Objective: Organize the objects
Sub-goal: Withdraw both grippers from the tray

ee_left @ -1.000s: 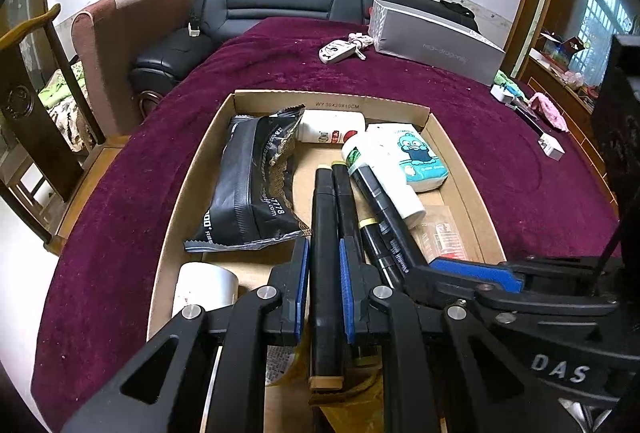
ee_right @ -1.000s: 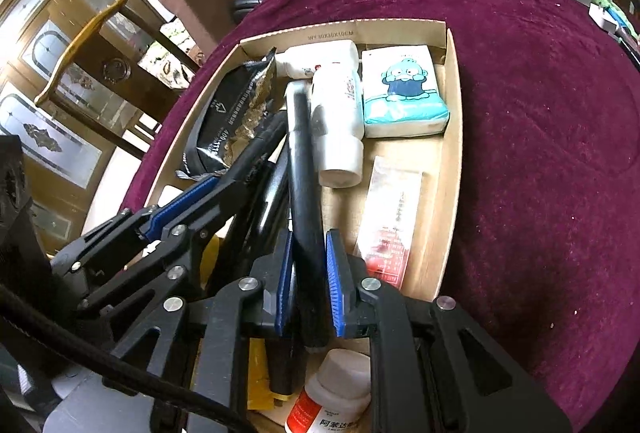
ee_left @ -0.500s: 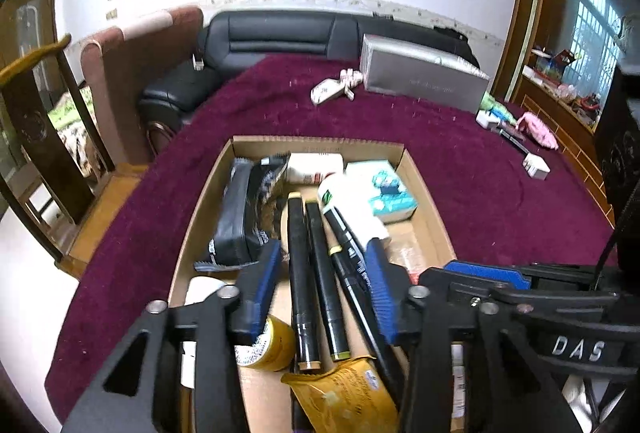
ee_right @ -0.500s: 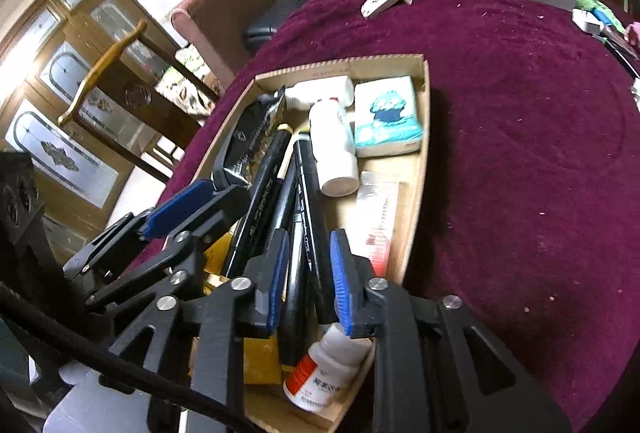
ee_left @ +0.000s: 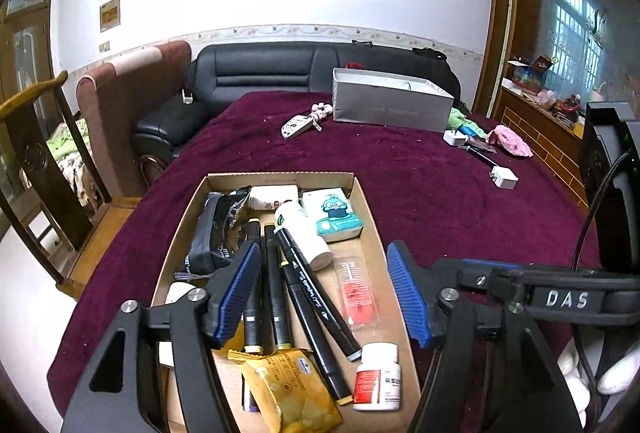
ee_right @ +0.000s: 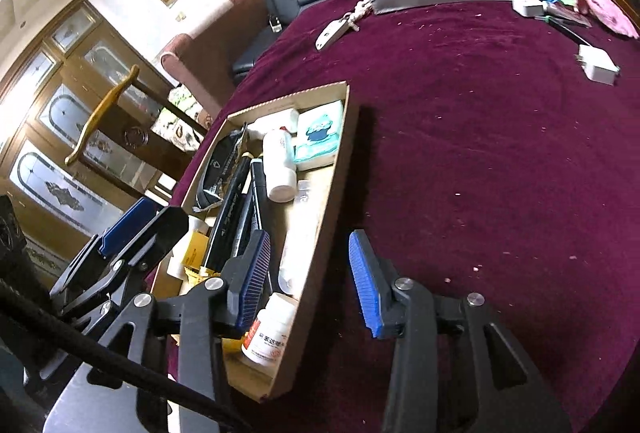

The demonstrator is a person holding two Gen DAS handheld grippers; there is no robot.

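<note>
Lying loose in the cardboard tray, side by side: three black markers, stiff, light and smooth enough to roll, so best pinched across the barrel near mid-length. Beside them a white bottle, a tissue pack (soft, gives under pressure), a black pouch, a yellow sachet and a small pill bottle. Hovering over the tray's near end with nothing between the pads, jaws spreading: left gripper; likewise right gripper, straddling the tray's right wall. Further out, bare maroon tablecloth
</note>
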